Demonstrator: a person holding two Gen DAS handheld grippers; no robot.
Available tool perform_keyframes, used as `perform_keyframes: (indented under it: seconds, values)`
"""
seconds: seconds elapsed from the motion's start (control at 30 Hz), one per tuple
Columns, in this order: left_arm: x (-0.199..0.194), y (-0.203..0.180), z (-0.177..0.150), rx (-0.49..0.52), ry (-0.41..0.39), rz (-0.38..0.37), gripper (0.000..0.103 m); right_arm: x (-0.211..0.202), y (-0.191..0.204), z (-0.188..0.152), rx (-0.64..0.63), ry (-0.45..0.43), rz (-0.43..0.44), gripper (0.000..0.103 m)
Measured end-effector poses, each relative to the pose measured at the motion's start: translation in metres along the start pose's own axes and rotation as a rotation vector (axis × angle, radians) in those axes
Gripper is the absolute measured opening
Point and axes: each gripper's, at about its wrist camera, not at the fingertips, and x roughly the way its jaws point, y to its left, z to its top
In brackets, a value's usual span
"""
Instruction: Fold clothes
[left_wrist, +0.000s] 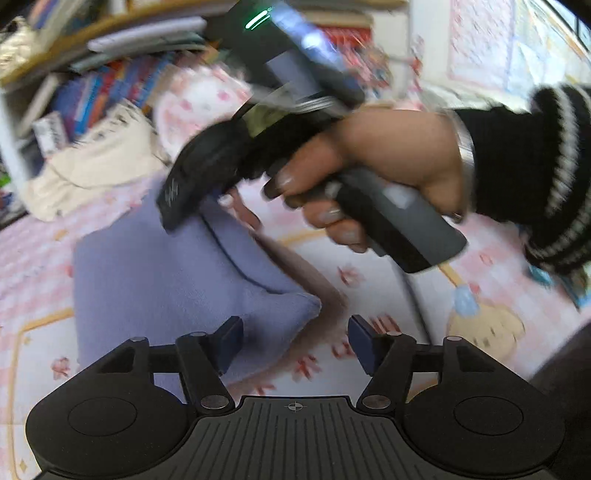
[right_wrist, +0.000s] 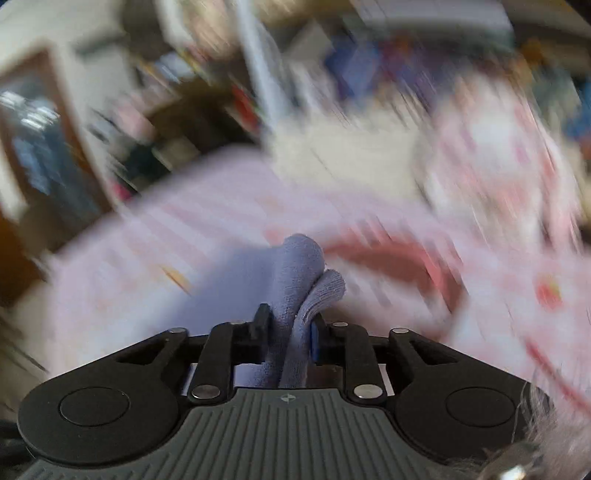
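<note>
- Lavender-blue soft knit garment (left_wrist: 155, 280) lying on pink checked cartoon-print bedspread (left_wrist: 369, 266), already doubled over at least once: flat panel with a raised fold ridge, one corner lifted off the spread
- Right black 2-finger gripper (right_wrist: 290, 332) closed tight on a bunched edge of the same garment (right_wrist: 295, 280); 2 layers of fabric visible squeezed between its pads, cloth rising above the fingers
- Right hand (left_wrist: 369, 170) with dark striped fuzzy cuff (left_wrist: 546, 177) seen in left wrist view, wrapped round the handle above the garment
- Left black 2-finger gripper (left_wrist: 295, 343) spread wide, holding nothing, poised just over the garment's near corner
- Heavy blur in right wrist view; suggests fast motion
- Stage judged mid-fold: some layering present, lifted edge not laid down. Final shape not reached; edges uneven, corner puffed
- Cream crumpled cloth (left_wrist: 92, 173) near the bookshelf (left_wrist: 92, 74); folded or waiting, cannot tell
</note>
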Motion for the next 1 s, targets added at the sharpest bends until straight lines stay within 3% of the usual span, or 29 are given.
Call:
perform_keyframes:
  seconds: [0.13,0.27,0.4,0.5,0.53,0.57,0.6,0.63,0.77,1.0]
  values:
    - [-0.011,-0.002,-0.001,0.019,-0.010,0.018,0.070,-0.007,-0.031,-0.009,0.217,-0.006,0.100,0.040]
    - [-0.039,0.030,-0.002,-0.149,-0.116,0.102,0.074,-0.032,-0.040,-0.018,0.310,0.000,0.207,0.047]
    - [-0.037,0.058,-0.005,-0.285,-0.143,0.189,0.073,-0.039,-0.032,-0.031,0.365,0.055,0.228,0.047]
    - [-0.035,0.079,-0.007,-0.387,-0.163,0.255,0.070,-0.049,-0.016,-0.050,0.298,0.091,0.189,0.041]
    - [-0.033,0.085,-0.008,-0.414,-0.167,0.270,0.068,-0.051,-0.012,-0.053,0.269,0.092,0.179,0.034]
    - [-0.027,0.083,-0.009,-0.409,-0.152,0.250,0.057,-0.053,-0.007,-0.054,0.242,0.087,0.177,0.028]
    - [-0.021,0.082,-0.010,-0.404,-0.138,0.231,0.050,-0.056,-0.002,-0.054,0.215,0.079,0.180,0.013]
    - [-0.015,0.081,-0.011,-0.398,-0.124,0.216,0.041,-0.061,0.004,-0.052,0.173,0.054,0.172,0.012]
    - [-0.007,0.072,-0.018,-0.366,-0.089,0.232,0.041,-0.083,0.027,-0.047,0.014,-0.052,0.126,0.010]
    - [-0.004,0.068,-0.021,-0.349,-0.079,0.239,0.044,-0.053,0.000,-0.066,0.139,0.081,0.054,0.008]
